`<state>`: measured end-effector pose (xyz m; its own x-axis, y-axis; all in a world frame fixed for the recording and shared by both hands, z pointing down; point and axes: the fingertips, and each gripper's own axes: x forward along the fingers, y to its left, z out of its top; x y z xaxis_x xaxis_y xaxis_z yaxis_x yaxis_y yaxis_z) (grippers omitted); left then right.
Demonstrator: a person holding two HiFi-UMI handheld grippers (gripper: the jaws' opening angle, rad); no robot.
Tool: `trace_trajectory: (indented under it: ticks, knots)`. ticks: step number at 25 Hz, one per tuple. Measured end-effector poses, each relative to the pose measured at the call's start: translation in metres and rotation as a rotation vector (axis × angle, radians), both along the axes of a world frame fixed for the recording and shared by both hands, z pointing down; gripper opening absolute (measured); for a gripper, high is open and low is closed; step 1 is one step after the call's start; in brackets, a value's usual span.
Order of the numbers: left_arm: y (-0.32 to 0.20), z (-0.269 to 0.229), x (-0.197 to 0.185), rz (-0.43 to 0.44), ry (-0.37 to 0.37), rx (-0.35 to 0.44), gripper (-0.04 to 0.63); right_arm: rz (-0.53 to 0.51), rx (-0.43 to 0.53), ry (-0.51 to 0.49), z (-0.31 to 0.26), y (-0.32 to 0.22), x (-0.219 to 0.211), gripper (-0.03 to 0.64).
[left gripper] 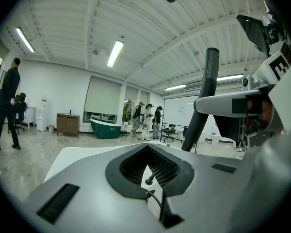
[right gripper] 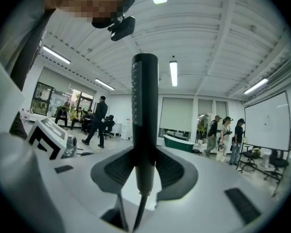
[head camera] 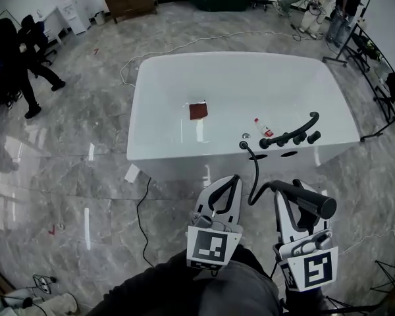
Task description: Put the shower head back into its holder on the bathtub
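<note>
At far left, see a person in dark clothes [head camera: 16,58] striding over the marble floor [head camera: 72,150]. Moving right, find the white bathtub [head camera: 145,110] filling the middle, with a red-brown cloth [head camera: 198,110] lying flat on its bottom. Below the tub, nearer the camera, note the left gripper [head camera: 232,180], with jaws closed tip to tip and nothing between them. Back at the tub's near rim, spot a small white bottle [head camera: 263,128] with a red cap, just beside the black faucet [head camera: 291,134]. Follow the black hose [head camera: 255,173] from that rim down in a curve to the shower head [head camera: 316,203], held off the tub, out over the floor. Farthest right, find the right gripper [head camera: 295,193], with jaws clamped on the shower head's black handle.
</note>
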<state>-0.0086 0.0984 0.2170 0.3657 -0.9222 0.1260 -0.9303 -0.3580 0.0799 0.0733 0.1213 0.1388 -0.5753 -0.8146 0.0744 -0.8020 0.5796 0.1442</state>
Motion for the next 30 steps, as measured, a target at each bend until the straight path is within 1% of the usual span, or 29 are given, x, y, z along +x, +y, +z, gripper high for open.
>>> trace_trajectory:
  ticks: [3, 7, 14, 21, 25, 28, 30]
  knots:
    - [-0.009, 0.002, 0.000, 0.001, -0.006, -0.011, 0.003, 0.003, -0.008, 0.010, 0.000, -0.010, 0.002, 0.140]
    - [-0.024, 0.001, 0.001, -0.011, -0.011, -0.005, 0.003, -0.008, -0.008, 0.005, 0.002, -0.024, 0.006, 0.140]
    - [-0.054, -0.005, 0.012, -0.046, -0.022, 0.008, 0.003, -0.050, -0.002, -0.013, 0.000, -0.052, 0.016, 0.140]
    - [-0.076, 0.007, 0.029, -0.055, -0.046, -0.029, 0.003, -0.066, -0.050, -0.038, 0.016, -0.076, 0.033, 0.140]
    - [-0.092, 0.011, 0.042, -0.075, -0.064, -0.042, 0.003, -0.107, -0.065, -0.050, 0.020, -0.092, 0.043, 0.140]
    - [-0.104, 0.004, 0.051, -0.106, -0.061, -0.031, 0.003, -0.152, -0.056, -0.062, 0.014, -0.106, 0.048, 0.140]
    - [-0.110, 0.002, 0.051, -0.135, -0.068, -0.026, 0.003, -0.185, -0.049, -0.064, 0.010, -0.114, 0.046, 0.140]
